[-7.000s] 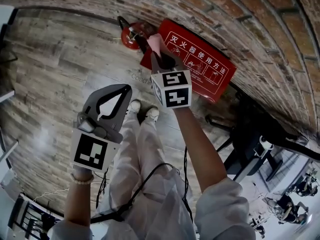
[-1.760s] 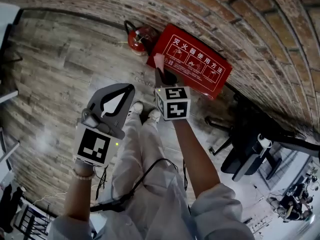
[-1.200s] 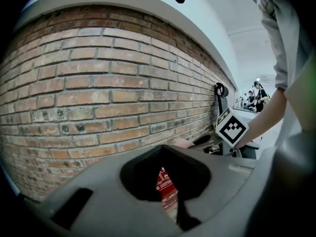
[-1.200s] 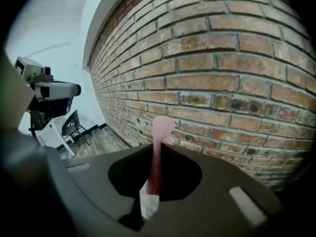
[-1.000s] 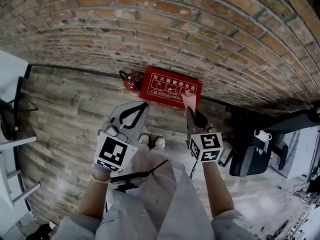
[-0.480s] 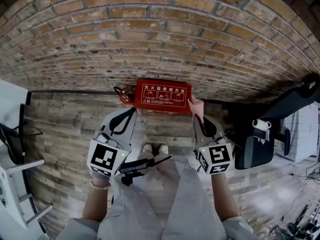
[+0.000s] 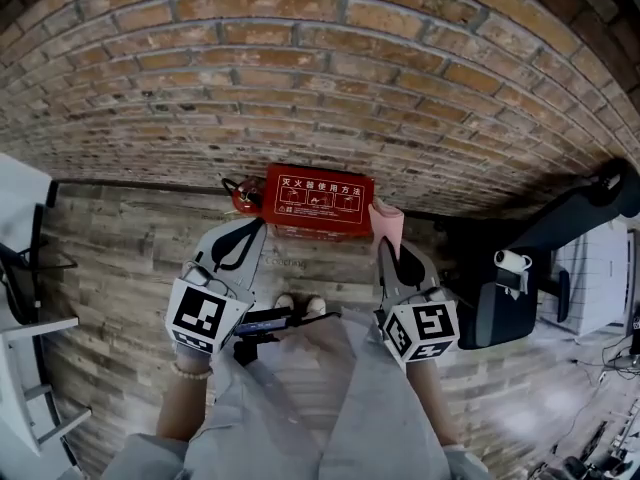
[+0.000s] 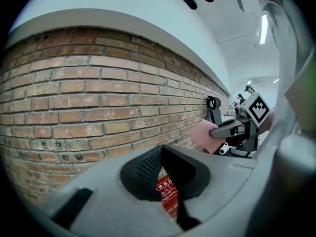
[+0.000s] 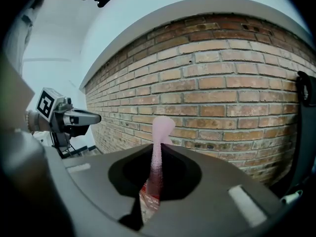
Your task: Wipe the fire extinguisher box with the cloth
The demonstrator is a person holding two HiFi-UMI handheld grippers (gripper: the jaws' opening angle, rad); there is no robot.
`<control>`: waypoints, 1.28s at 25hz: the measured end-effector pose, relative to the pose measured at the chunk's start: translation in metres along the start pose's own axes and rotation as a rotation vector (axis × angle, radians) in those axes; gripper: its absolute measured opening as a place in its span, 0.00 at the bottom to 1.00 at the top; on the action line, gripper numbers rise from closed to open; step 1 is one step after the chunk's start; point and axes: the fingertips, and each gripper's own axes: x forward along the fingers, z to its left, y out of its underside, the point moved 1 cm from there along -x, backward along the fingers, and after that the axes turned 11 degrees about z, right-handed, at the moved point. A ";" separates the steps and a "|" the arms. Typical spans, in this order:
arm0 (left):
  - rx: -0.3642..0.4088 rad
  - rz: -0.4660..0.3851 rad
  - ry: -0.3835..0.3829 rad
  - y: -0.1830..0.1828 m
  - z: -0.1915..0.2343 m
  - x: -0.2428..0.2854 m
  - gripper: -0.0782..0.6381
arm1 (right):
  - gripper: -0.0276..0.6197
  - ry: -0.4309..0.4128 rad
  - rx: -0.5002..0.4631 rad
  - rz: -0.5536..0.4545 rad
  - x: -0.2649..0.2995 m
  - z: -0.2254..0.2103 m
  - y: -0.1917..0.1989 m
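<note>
The red fire extinguisher box (image 7: 318,198) stands on the floor against the brick wall, with a red extinguisher (image 7: 242,194) at its left end. My right gripper (image 7: 386,240) is shut on a pink cloth (image 7: 386,218), which sticks up just right of the box and apart from it. In the right gripper view the cloth (image 9: 161,131) rises between the jaws before the wall. My left gripper (image 7: 252,230) is shut and holds nothing, in front of the box's left part. A strip of the box (image 8: 167,195) shows through its jaws.
A black chair and stand (image 7: 525,258) fill the right side. White furniture (image 7: 18,203) sits at the far left. The person's legs and shoes (image 7: 298,306) are below the grippers on the wooden floor (image 7: 110,258). A black pipe runs along the wall's base.
The cloth slid from the box's left part to its right end and came off it. The view rose and backed away, so the box now looks smaller. Both grippers stayed shut.
</note>
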 end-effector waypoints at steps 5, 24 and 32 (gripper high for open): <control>0.011 -0.001 -0.007 -0.003 0.000 -0.001 0.11 | 0.09 -0.002 0.005 -0.003 0.001 0.000 -0.001; 0.005 0.005 -0.009 -0.005 -0.010 0.003 0.11 | 0.08 -0.042 -0.010 0.004 0.006 0.006 -0.002; -0.005 -0.001 -0.008 -0.006 -0.012 0.008 0.11 | 0.08 -0.049 -0.002 0.001 0.010 0.005 -0.004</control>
